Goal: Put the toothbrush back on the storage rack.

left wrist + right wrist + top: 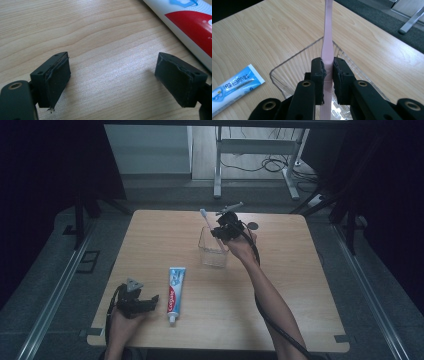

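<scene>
A pink toothbrush [327, 37] is clamped between the jaws of my right gripper [328, 72], which is shut on its handle directly over a clear ribbed plastic cup [294, 62]. From above, the right gripper [222, 231] hovers at the cup [213, 251] with the brush head [204, 213] sticking up and to the left. A toothpaste tube [175, 291] lies flat on the wooden table [300, 285] in front of the cup. My left gripper [150, 301] rests low beside the tube, and in its own view the left gripper [112, 77] is open over bare wood with the tube [190, 22] to its right.
A small dark round disc [253, 225] lies on the table just right of the right gripper. A cable trails from the right gripper along the forearm. Table legs and cords stand on the floor beyond the far edge.
</scene>
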A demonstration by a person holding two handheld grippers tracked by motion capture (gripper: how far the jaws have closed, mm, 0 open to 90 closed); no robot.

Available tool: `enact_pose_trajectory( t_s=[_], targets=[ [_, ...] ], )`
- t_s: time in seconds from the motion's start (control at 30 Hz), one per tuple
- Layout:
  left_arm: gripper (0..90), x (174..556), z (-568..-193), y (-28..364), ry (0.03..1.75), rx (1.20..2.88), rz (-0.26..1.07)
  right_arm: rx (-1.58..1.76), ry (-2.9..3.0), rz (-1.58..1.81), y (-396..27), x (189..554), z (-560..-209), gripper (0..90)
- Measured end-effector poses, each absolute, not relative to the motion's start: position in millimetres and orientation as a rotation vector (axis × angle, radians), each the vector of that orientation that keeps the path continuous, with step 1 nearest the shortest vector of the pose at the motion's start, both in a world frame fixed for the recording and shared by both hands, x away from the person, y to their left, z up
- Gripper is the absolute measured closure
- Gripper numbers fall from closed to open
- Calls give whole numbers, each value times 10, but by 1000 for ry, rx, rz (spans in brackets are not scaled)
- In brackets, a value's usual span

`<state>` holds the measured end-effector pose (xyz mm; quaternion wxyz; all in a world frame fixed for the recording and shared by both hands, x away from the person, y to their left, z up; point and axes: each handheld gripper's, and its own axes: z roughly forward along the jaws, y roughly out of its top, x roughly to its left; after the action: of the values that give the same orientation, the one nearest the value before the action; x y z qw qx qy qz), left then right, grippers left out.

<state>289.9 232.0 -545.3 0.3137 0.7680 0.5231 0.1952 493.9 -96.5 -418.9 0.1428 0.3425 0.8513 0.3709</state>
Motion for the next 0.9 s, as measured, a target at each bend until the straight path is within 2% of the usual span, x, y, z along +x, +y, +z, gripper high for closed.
enact_pose_trajectory(
  t_s=[0.9],
  targets=[
    [130,2900,-5454,2320,1379,2026,516,1002,2500,975,-892,4999,-4552,783]
  ],
)
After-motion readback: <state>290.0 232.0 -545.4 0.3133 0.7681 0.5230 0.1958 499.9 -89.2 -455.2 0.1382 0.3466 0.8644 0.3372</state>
